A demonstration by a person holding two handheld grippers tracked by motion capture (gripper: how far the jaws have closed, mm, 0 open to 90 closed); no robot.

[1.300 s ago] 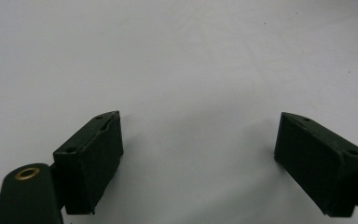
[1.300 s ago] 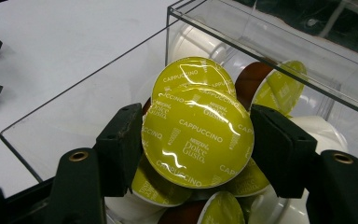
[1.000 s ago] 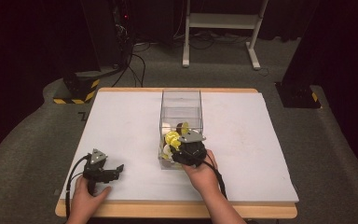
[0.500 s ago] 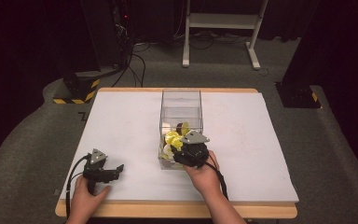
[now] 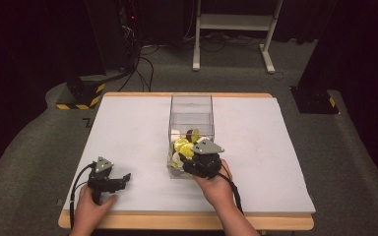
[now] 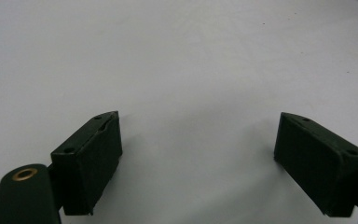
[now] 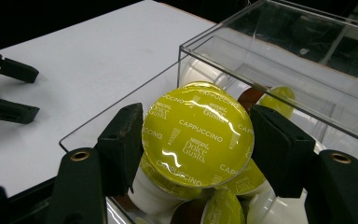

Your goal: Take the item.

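The right gripper [image 7: 193, 140] has its two black jaws pressed against opposite edges of a yellow-green coffee capsule [image 7: 196, 133], whose foil lid reads "Cappuccino" and "Dolce Gusto". The capsule sits between the jaws with its lid facing the camera, just above the open top of a clear plastic box [image 7: 279, 60]. Below it in the box lie more capsules [image 7: 228, 207], some with yellow-green lids, some with brown ones, on white cup bodies. In the high view the right gripper [image 5: 197, 160] is at the near end of the clear plastic box [image 5: 191, 105], which stands near the middle of the white desk [image 5: 128, 128], with the person's right hand [image 5: 217, 184] behind it.

The left gripper [image 6: 198, 149] has its jaws spread wide with nothing between them, low over the bare desk surface. In the high view the left gripper [image 5: 123, 178] lies near the front left corner of the desk, well apart from the box, held by the left hand [image 5: 92, 204].
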